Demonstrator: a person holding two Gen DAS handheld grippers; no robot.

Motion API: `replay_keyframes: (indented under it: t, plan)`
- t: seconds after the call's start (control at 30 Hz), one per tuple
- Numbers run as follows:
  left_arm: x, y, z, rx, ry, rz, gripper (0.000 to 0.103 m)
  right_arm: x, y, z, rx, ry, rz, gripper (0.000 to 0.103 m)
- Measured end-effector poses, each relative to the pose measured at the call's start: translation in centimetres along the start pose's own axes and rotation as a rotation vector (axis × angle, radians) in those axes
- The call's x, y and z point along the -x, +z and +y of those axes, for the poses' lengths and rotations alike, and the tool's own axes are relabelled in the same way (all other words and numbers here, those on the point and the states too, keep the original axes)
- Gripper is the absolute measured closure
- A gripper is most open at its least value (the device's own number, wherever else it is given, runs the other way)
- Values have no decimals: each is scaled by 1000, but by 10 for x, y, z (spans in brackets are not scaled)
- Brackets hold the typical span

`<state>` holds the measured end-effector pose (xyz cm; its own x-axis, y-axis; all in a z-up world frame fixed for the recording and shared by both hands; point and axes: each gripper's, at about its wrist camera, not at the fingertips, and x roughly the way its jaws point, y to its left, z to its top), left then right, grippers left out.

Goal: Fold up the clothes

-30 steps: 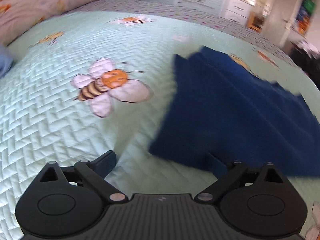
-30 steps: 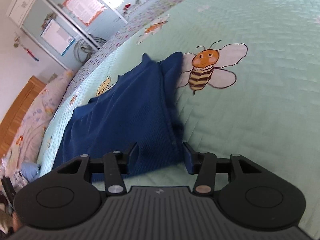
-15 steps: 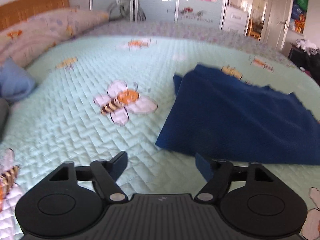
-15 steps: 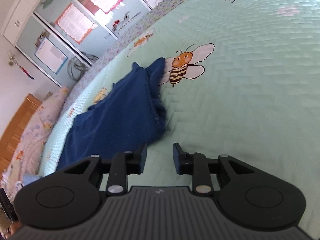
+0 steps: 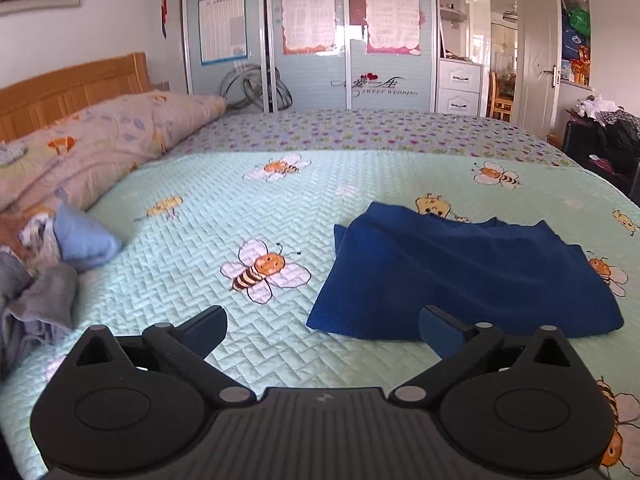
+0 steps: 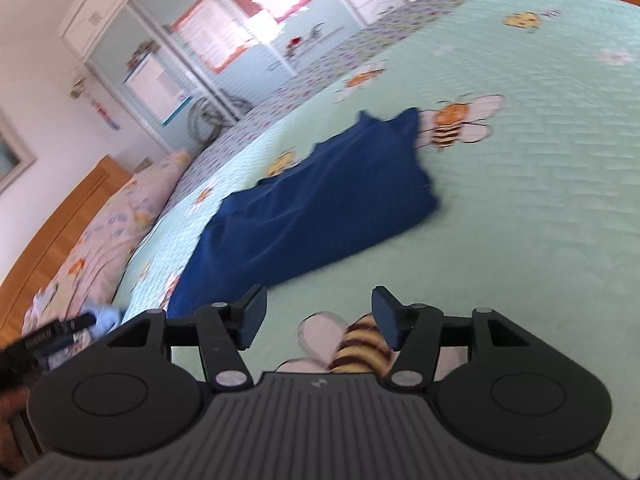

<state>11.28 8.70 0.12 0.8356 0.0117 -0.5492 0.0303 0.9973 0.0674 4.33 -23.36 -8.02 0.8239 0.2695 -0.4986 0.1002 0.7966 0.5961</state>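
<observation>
We've got the left gripper [image 5: 322, 326] and right gripper [image 6: 318, 318] opening, empty; blue garment [image 5: 460, 276] sits center-right, probably folded.

Navy blue garment [image 5: 460, 276], mint bee-print quilt [image 5: 192, 248], floral pillow [image 5: 100, 144]

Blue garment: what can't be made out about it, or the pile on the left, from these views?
- Blue garment, both views: type and underside hidden by its own folds; motion blur softens it in the right wrist view.
- Clothes pile, left wrist view: cut off by the left edge; the count cannot be told.
- Posters: print too small.
</observation>
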Motion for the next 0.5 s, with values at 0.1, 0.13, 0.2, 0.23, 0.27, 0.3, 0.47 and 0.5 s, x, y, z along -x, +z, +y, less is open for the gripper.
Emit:
replay_keyframes:
  t: [0.1, 0.13, 0.2, 0.23, 0.27, 0.3, 0.47, 0.5]
  plan:
    - [18, 3, -6, -18, 14, -16, 1, 5, -7, 12, 28, 10, 2, 40]
    - [24, 4, -7, -22, 20, -22, 1, 7, -9, 15, 32, 14, 2, 40]
    - [34, 5, -10, -31, 35, -34, 1, 13, -13, 21, 39, 24, 3, 40]
    - [39, 5, -11, -36, 42, -39, 1, 16, -15, 23, 43, 26, 1, 40]
    - [45, 5, -12, -38, 43, -45, 1, 20, -17, 25, 48, 26, 0, 40]
    - [50, 5, -12, -39, 42, -53, 1, 23, -19, 28, 53, 25, -2, 40]
    - [76, 2, -17, -48, 20, -81, 1, 40, -28, 35, 62, 25, -12, 39]
    - [81, 1, -18, -52, 17, -87, 1, 44, -29, 36, 62, 26, -15, 39]
